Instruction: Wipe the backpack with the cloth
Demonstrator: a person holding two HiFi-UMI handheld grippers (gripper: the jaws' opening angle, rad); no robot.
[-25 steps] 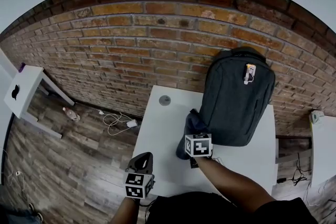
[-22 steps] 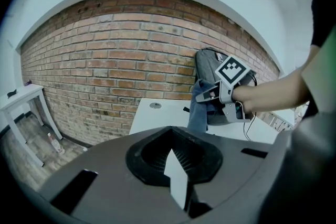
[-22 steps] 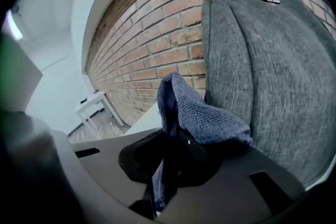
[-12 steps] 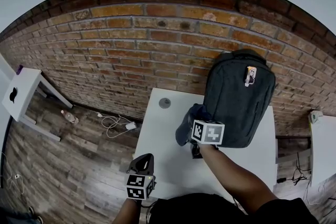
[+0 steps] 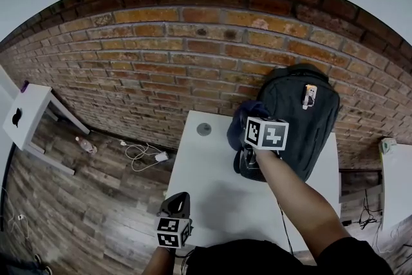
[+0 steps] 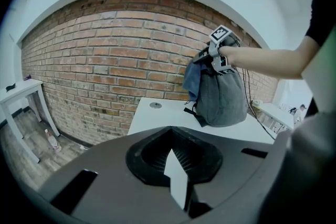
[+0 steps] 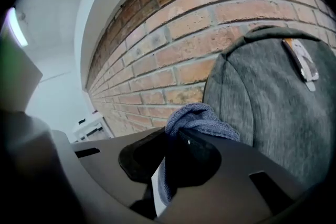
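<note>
My right tongs (image 7: 167,176) were clamped on the blue cloth (image 7: 197,115), holding it at the 10 o'clock edge of the grey backpack (image 5: 302,132). The backpack stood at 1 o'clock on the white surface (image 5: 212,183), against the brick wall (image 5: 161,55). A small round disc (image 5: 204,129) lay at 11 o'clock. My left tongs (image 6: 176,178), closed on nothing, hung at 7 o'clock.

The backpack (image 7: 268,113) runs past the right gripper view's right edge.

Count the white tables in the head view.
3: the centre table under the backpack, a small table far left, an edge table far right. Others may be out of view.
</note>
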